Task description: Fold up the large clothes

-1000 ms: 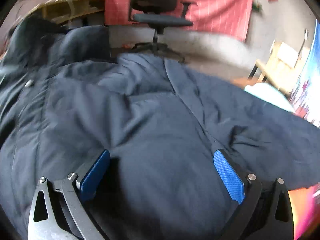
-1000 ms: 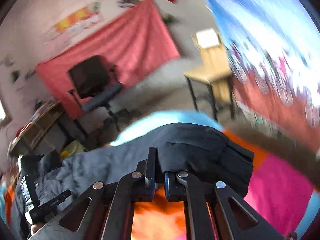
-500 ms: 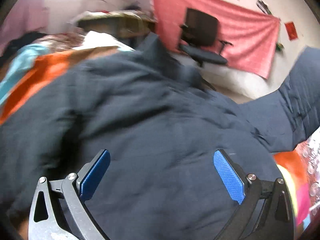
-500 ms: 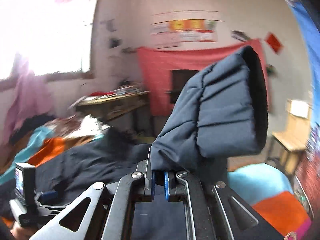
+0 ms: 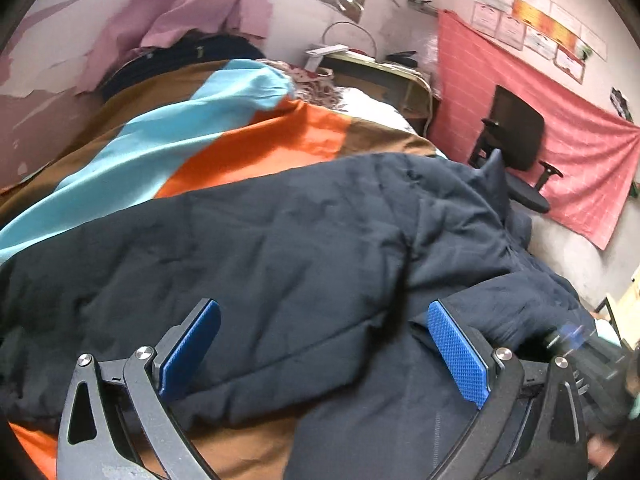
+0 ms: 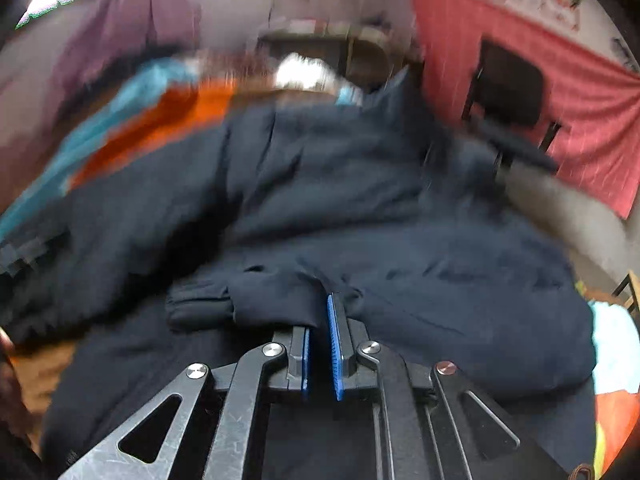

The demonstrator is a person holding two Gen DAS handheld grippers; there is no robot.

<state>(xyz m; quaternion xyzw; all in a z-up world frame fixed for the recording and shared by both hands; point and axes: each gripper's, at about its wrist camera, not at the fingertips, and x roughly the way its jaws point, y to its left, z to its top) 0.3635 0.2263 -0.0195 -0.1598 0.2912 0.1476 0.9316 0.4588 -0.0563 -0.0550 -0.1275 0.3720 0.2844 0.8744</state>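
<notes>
Two grippers in play, both low over the jacket. Left gripper (image 5: 324,356) spread wide, blue pads (image 5: 458,356) well apart, nothing between them but the padded panel they hover at; no pinch. Right gripper (image 6: 320,344) pressed nearly together, pinching a fold of dark fabric at the sleeve (image 6: 276,300), ribbed cuff (image 6: 198,308) sticking out to its left. The right view is motion-blurred, so how much fabric sits in the pinch cannot be told.

Navy puffer jacket (image 5: 280,248) lies spread on the bed, across the striped bedspread (image 5: 224,136) in orange, light blue and brown. Sleeve is laid over the jacket body, so a sleeve-in fold looks in hand; body fold not yet done, by my read.

Farther out: desk (image 5: 384,72) by the bed head, office chair (image 5: 516,148) against the red wall cloth (image 5: 560,140), pink curtain (image 5: 192,4) under the window.

Risks:
- Thin pinch on slick shell fabric: sleeve could slip out mid-move and flop back off the body.
- Puffy fill springs back; sleeve may not stay flat once let go, with the left gripper not pinning anything.
- The far jacket edge seems to lie near the bed edge on the chair side; a hard pull might drag the whole garment and wreck the layout.
- Blur suggests fast motion; overshoot would bunch the sleeve.
</notes>
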